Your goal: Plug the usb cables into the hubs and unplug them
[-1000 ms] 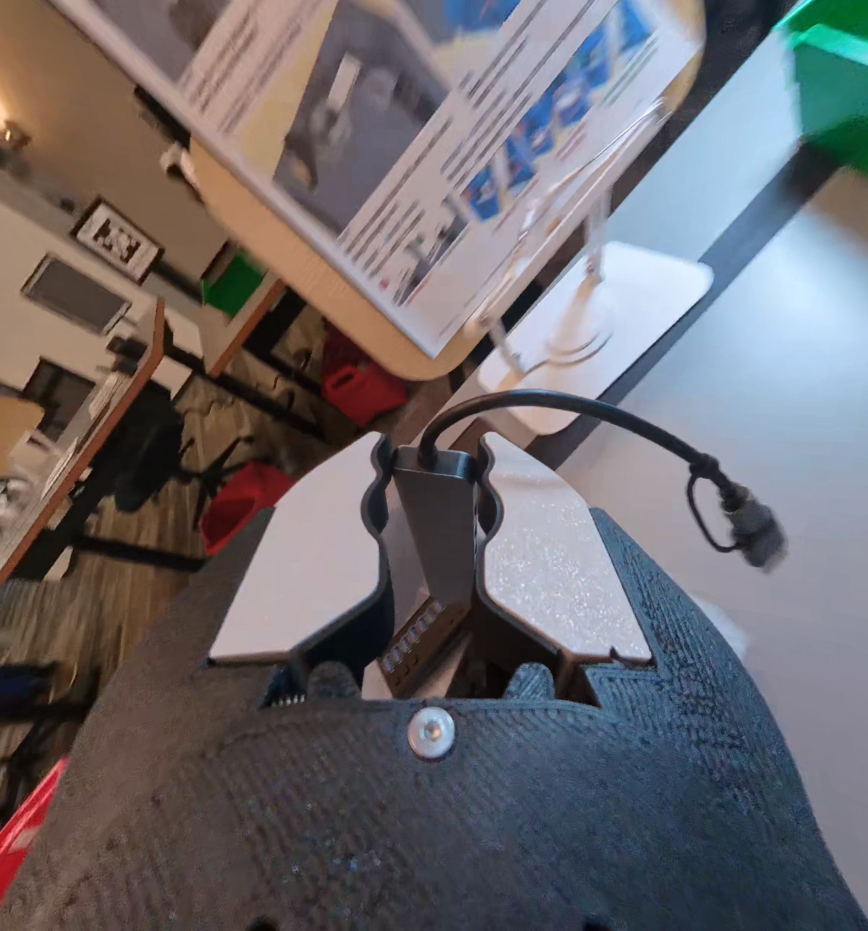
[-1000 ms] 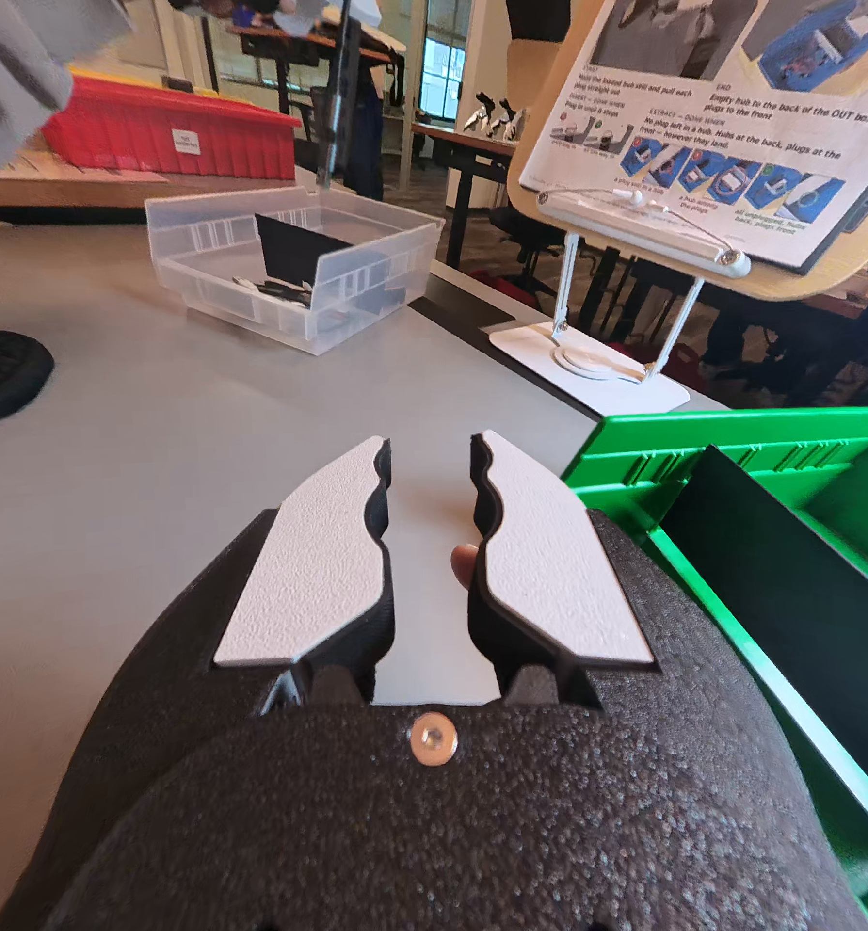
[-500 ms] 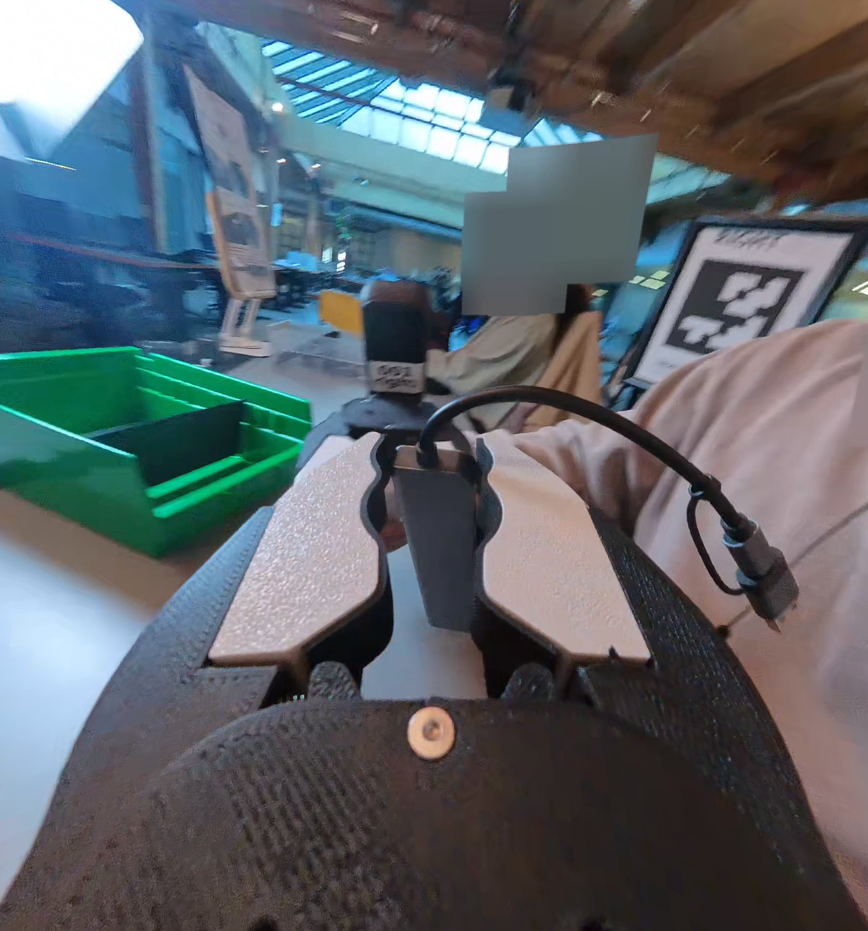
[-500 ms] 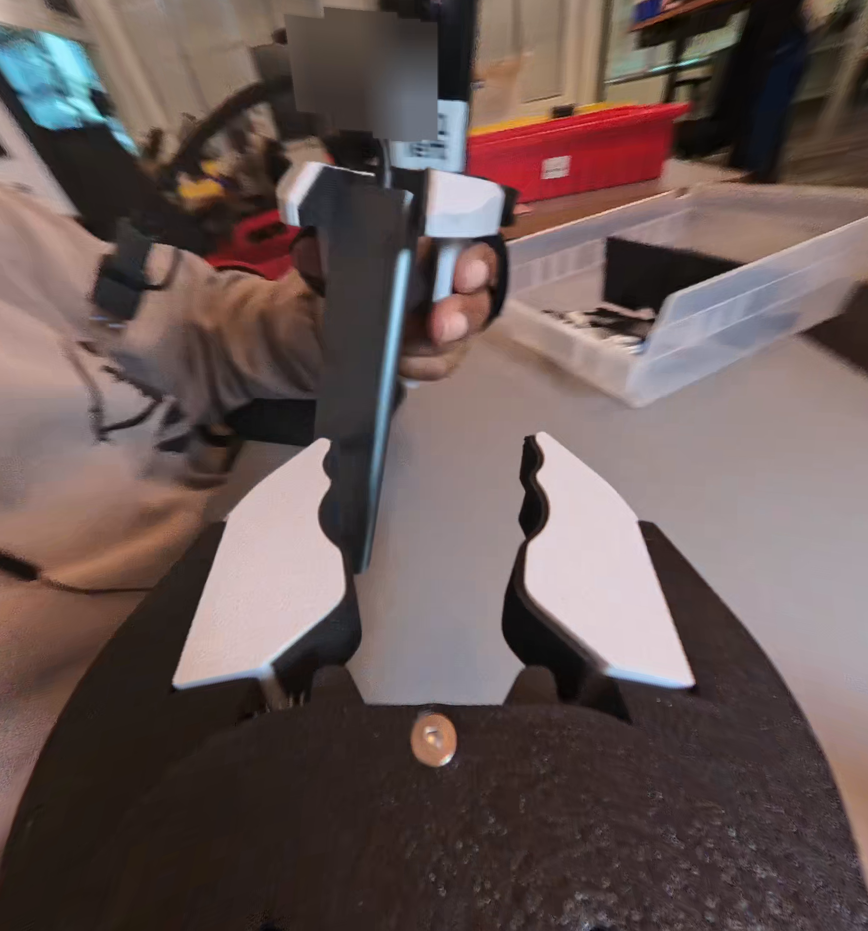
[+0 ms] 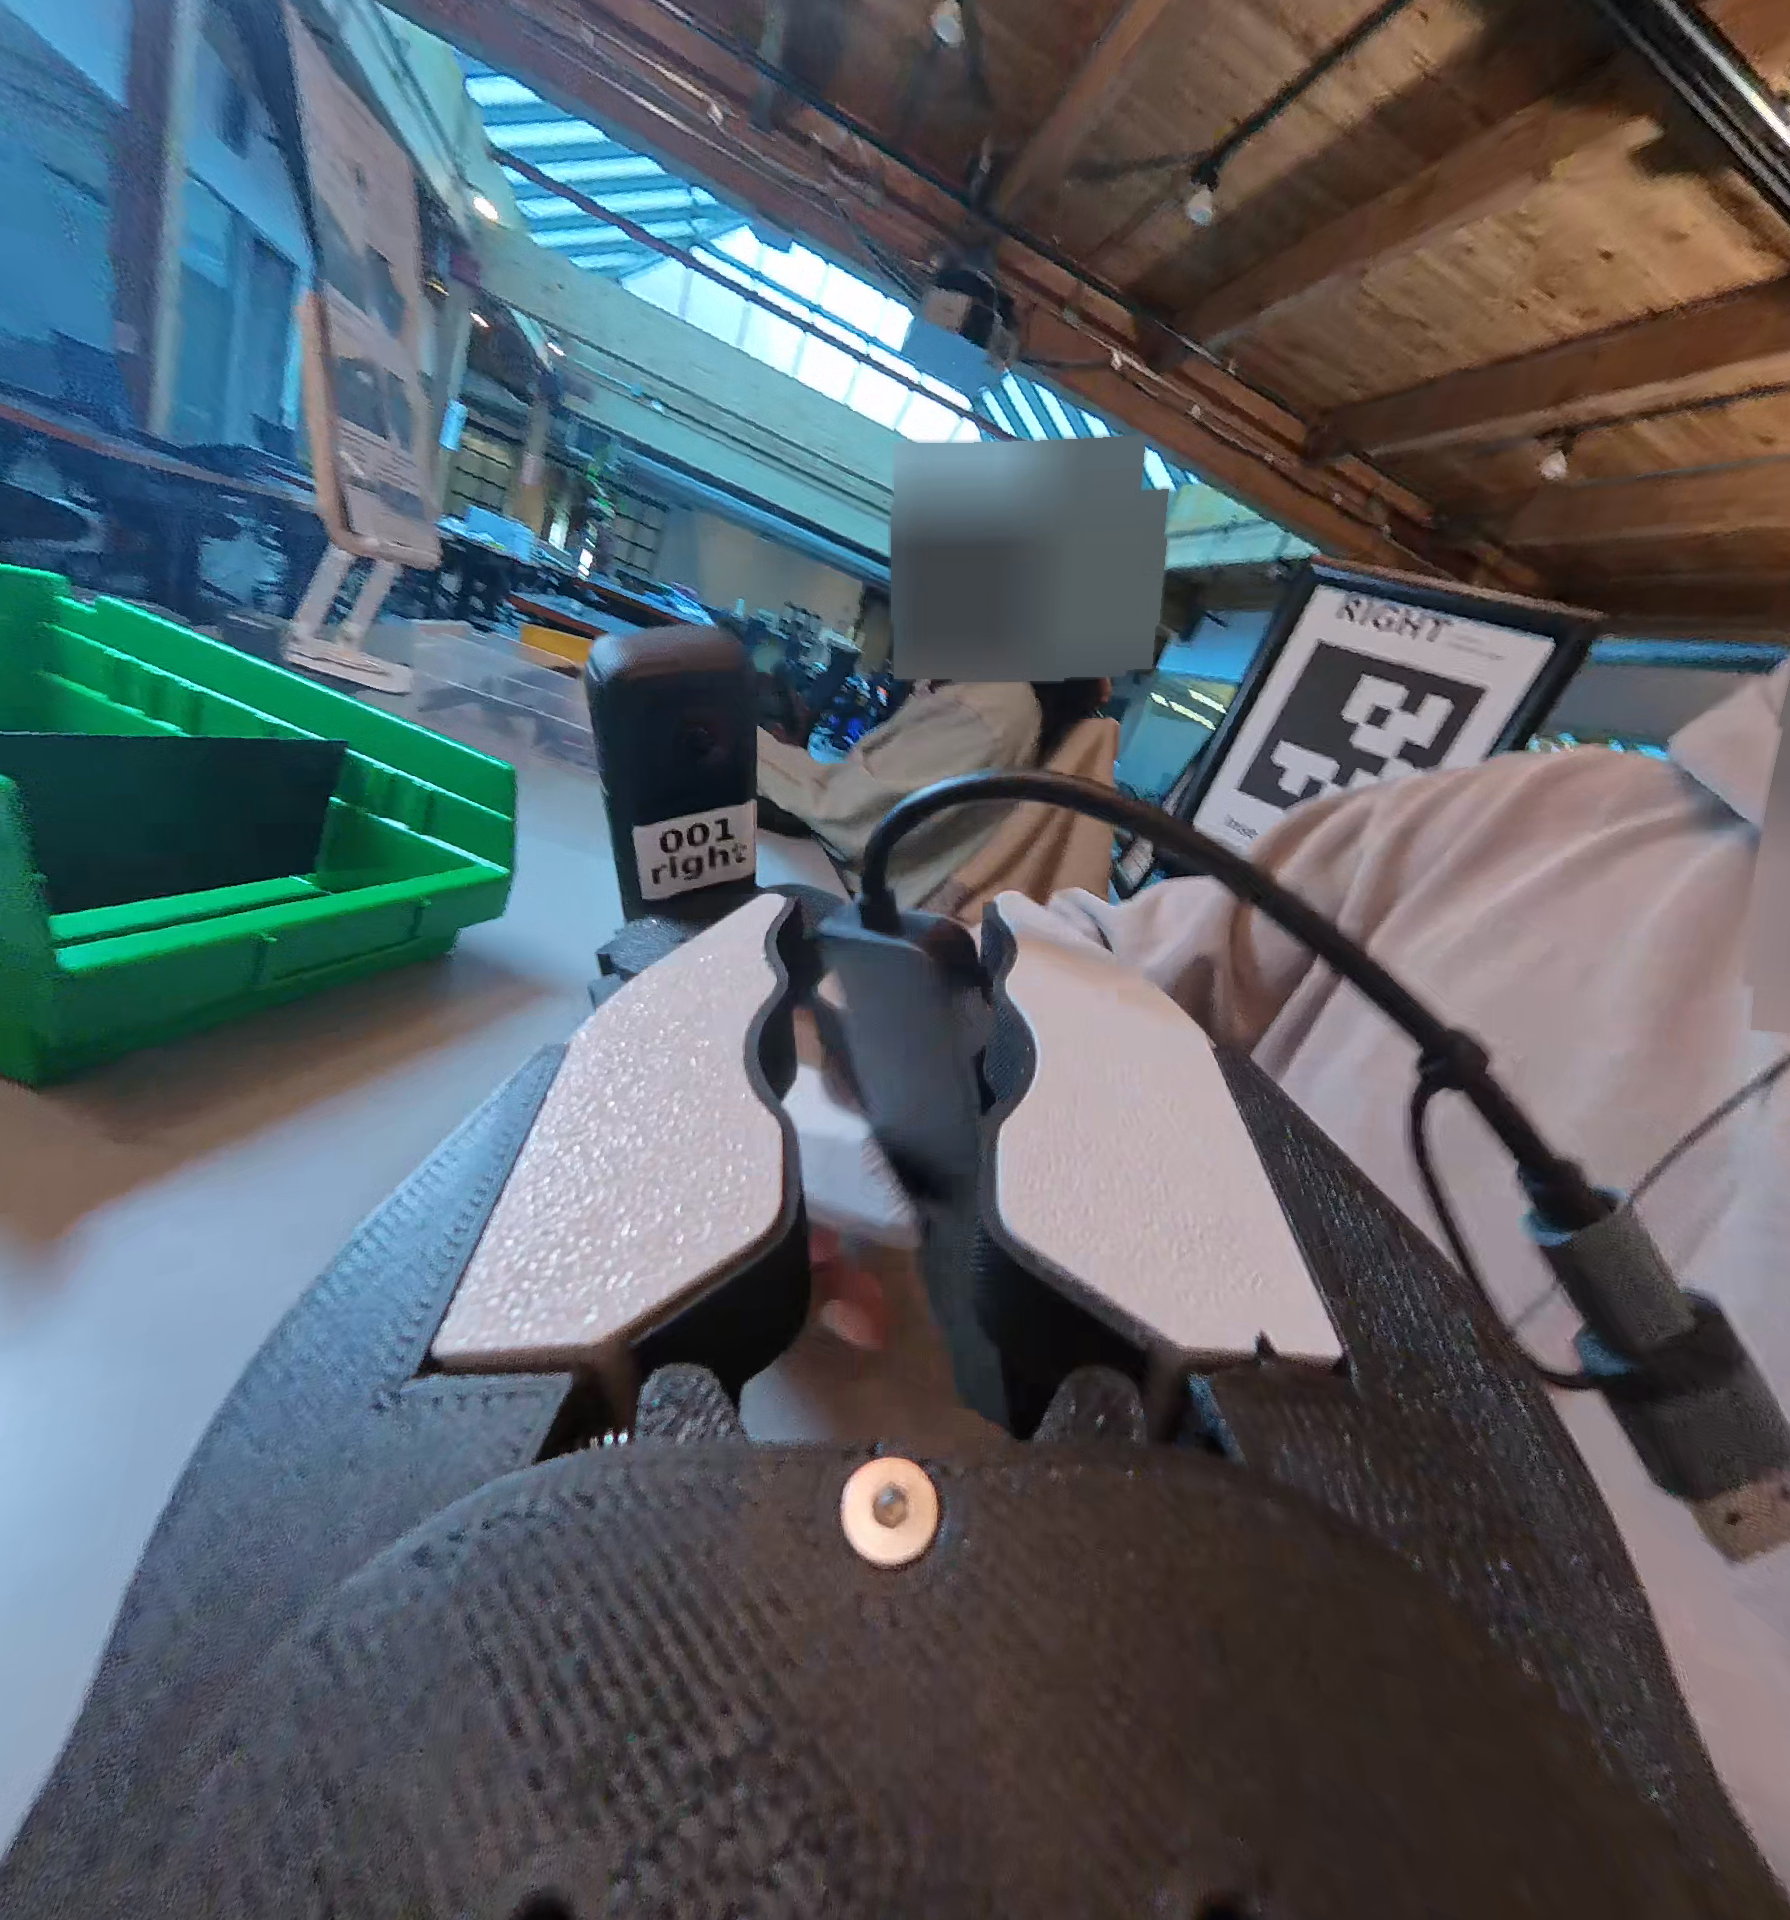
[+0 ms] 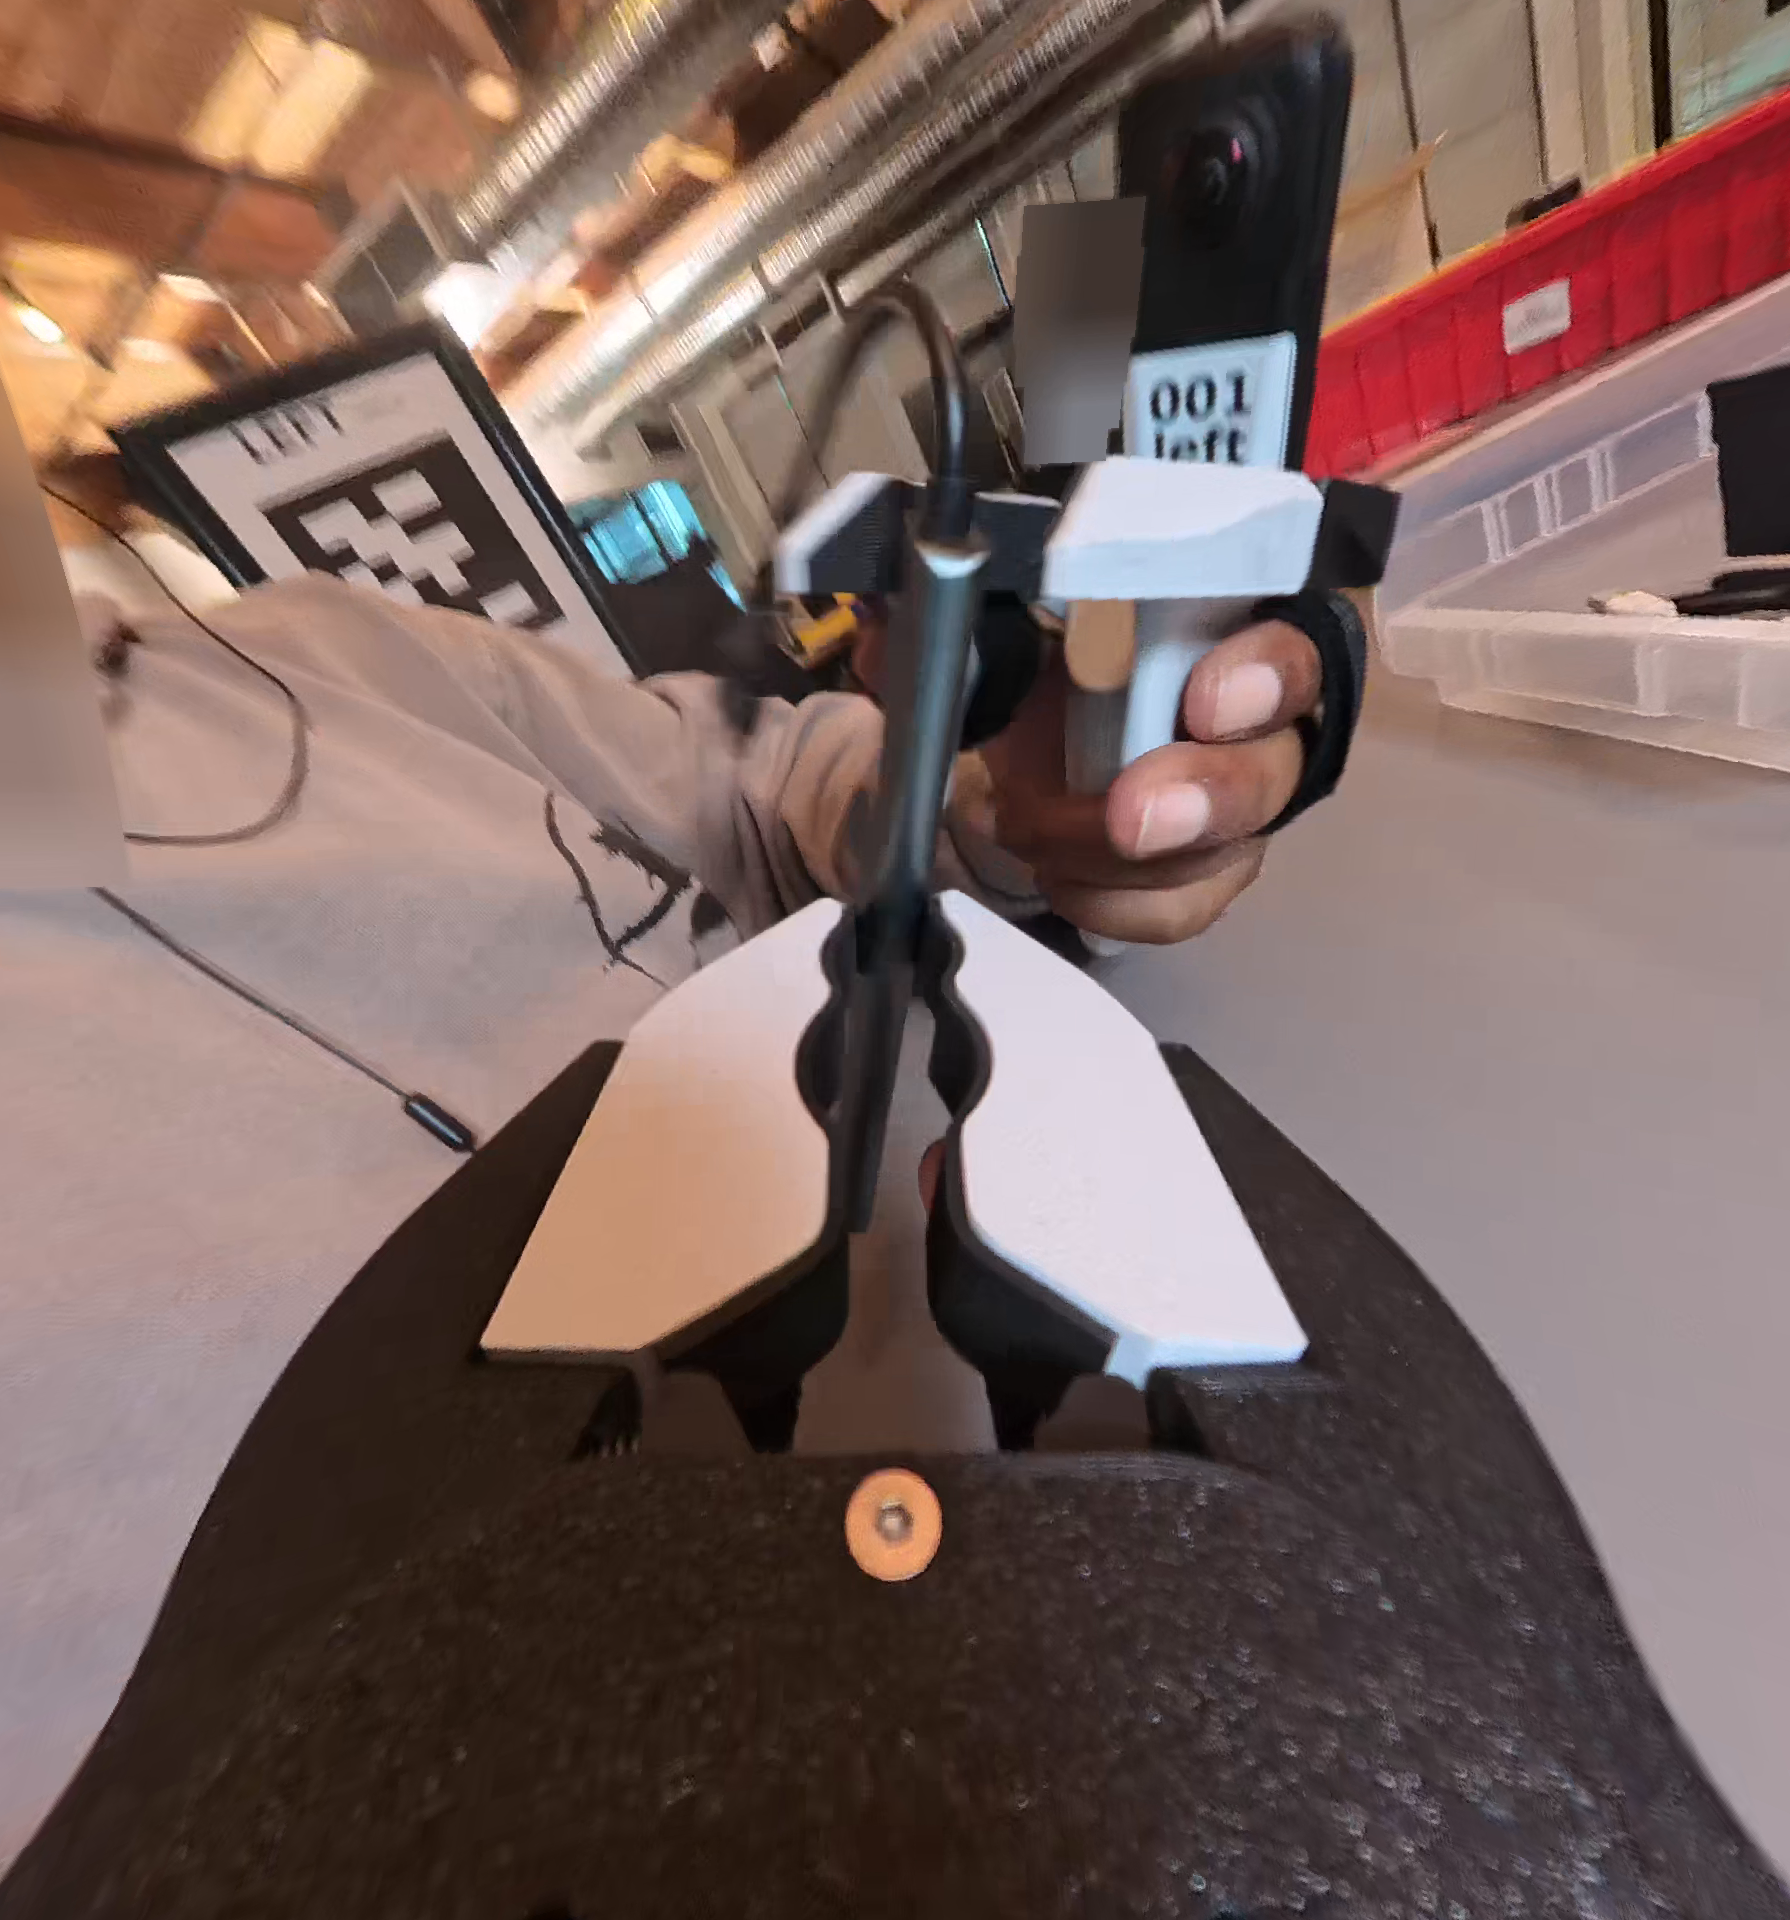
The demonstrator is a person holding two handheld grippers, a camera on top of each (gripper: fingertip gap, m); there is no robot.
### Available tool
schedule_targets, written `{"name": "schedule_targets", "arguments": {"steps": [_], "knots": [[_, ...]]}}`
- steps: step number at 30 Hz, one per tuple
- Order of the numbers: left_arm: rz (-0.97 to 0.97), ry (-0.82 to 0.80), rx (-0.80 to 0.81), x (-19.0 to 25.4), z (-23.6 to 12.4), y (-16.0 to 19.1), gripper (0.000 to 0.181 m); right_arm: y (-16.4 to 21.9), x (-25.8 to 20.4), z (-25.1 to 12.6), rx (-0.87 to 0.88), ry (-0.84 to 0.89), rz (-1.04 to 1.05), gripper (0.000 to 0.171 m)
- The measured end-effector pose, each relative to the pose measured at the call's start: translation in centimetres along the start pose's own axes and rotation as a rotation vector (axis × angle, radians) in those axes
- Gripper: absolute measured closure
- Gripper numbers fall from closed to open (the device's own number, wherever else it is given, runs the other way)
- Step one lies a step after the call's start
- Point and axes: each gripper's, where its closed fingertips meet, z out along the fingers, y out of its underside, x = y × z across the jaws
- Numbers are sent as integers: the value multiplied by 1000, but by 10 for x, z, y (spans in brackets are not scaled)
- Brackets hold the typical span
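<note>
A dark grey USB hub (image 5: 901,1039) sits between the jaws of my left gripper (image 5: 891,925), held at its cable end. Its short black cable (image 5: 1234,894) arcs right and ends in a loose USB plug (image 5: 1722,1455) hanging in the air. In the right wrist view the hub (image 6: 922,727) stands edge-on. My right gripper (image 6: 891,925) is shut on its lower end. The left gripper (image 6: 958,530) faces me there, with a hand (image 6: 1182,790) on its grip. The hub's ports are hidden.
A green bin (image 5: 195,997) with a black divider stands at the left on the grey table (image 6: 1493,1039). A clear bin (image 6: 1597,665) and a red bin (image 6: 1597,301) are behind the left gripper. A person's pale sleeve (image 5: 1493,935) and a marker board (image 5: 1369,727) are close by. My right fingertips sit around 6 centimetres from my left ones.
Both grippers swung round to face each other. The right gripper opened wide, then closed on the lower end of the hub that the left gripper holds.
</note>
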Motion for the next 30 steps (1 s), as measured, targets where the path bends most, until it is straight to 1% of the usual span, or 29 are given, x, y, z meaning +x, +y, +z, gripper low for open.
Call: {"name": "schedule_targets", "arguments": {"steps": [1, 2, 4, 6, 9, 12, 14, 16, 18, 21, 24, 25, 27, 29, 30], "knots": [[-12, -47, 23, -7, -2, -4, 152, -5, 1, -3, 31, 5, 23, 160], [-21, -93, 34, -14, -4, -5, 150, -6, 4, -4, 35, 21, 40, 160], [-30, -112, 25, -17, -5, -3, 148, -3, 8, -5, 24, 44, 34, 161], [-8, -128, 33, -16, -4, -4, 148, -6, 7, -7, 48, 49, 25, 161], [40, -114, 26, -12, -7, -5, 144, -31, 6, -21, 191, 67, -5, 162], [63, -120, -87, -18, -9, 16, 145, -58, 7, -45, 350, 127, -52, 161], [100, -141, -178, -23, -4, 37, 143, -67, 9, -55, 411, 185, -83, 161], [149, -153, -236, -23, 5, 52, 142, -74, 11, -59, 457, 242, -113, 161], [219, -181, -268, -22, 15, 59, 142, -76, 13, -56, 446, 289, -155, 161], [292, -236, -235, -24, 22, 49, 144, -76, 14, -52, 448, 341, -200, 161], [296, -292, -235, -33, 18, 48, 158, -71, 15, -49, 430, 350, -216, 161], [306, -304, -241, -36, 17, 49, 159, -68, 15, -48, 417, 355, -228, 161], [312, -313, -246, -39, 16, 52, 158, -68, 13, -46, 411, 350, -245, 161], [307, -313, -257, -41, 19, 55, 151, -67, 13, -43, 402, 360, -270, 161], [315, -311, -268, -42, 22, 57, 151, -66, 14, -41, 388, 369, -285, 161]]}}
